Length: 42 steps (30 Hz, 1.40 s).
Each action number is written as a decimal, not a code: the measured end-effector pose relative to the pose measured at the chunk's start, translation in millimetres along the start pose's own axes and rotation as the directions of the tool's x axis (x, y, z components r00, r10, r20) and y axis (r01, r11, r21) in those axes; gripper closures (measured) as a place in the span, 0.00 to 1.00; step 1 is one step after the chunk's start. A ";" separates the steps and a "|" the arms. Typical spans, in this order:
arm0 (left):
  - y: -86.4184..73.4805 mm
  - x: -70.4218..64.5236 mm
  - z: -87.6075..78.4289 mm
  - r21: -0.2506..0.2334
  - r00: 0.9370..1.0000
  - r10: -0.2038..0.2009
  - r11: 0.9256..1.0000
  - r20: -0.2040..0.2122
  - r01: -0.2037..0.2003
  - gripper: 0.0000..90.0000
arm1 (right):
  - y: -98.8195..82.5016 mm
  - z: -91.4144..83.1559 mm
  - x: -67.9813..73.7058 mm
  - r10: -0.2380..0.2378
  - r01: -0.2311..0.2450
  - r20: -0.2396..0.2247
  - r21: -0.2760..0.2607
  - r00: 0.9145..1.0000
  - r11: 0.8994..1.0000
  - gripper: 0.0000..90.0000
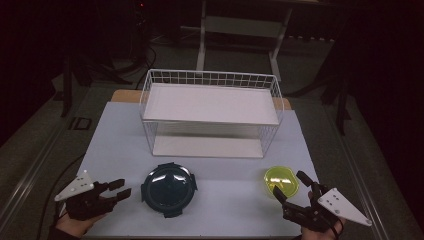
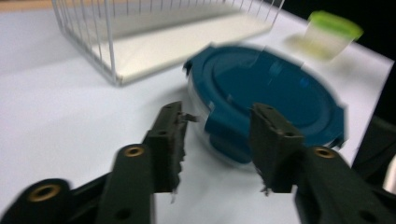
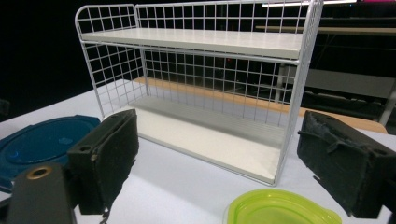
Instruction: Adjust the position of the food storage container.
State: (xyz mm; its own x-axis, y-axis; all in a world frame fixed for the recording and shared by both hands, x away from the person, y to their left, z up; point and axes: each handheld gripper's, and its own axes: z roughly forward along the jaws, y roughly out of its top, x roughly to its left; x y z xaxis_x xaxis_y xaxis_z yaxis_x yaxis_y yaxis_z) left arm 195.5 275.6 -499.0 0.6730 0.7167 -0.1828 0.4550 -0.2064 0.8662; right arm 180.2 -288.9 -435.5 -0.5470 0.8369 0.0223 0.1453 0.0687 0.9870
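A round container with a dark blue clip lid (image 1: 167,189) sits near the table's front, left of centre. My left gripper (image 1: 122,188) lies just left of it with its jaws apart; in the left gripper view (image 2: 217,126) the blue container (image 2: 271,84) is blurred, close ahead, its near edge showing in the gap, untouched. A small container with a lime green lid (image 1: 280,179) stands at the front right. My right gripper (image 1: 288,183) is wide open at its near edge, and the green lid (image 3: 275,210) lies low between the jaws (image 3: 219,154), free of the pads.
A white two-tier wire rack (image 1: 210,105) stands at the back middle of the white table top (image 1: 115,135), both shelves bare. The rack's lower shelf (image 3: 205,140) faces my right gripper. The blue container (image 3: 42,140) lies to its left. Dark floor surrounds the table.
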 end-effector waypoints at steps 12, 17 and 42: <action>-7.3 -5.5 29.7 0.152 0.999 0.017 0.988 0.039 -0.023 0.98 | -1.7 2.3 -0.1 0.010 -0.009 -0.004 0.030 1.000 0.999 0.14; -5.8 -4.8 33.2 0.149 1.000 0.005 0.989 0.028 -0.009 0.99 | -1.5 2.5 0.7 0.003 -0.002 -0.003 0.029 1.000 1.000 0.14; 20.1 -16.5 73.9 0.151 0.996 0.017 0.988 0.085 -0.030 0.98 | -2.5 4.5 1.2 0.006 -0.006 -0.014 0.033 1.000 0.999 0.14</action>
State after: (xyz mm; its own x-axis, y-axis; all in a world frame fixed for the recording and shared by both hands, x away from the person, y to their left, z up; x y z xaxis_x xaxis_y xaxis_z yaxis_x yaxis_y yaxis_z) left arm 236.6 210.3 -512.9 0.7278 0.6540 -0.2064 0.5174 -0.3260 0.7912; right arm 182.8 -285.7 -438.7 -0.5573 0.8297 0.0304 0.1756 0.0820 0.9810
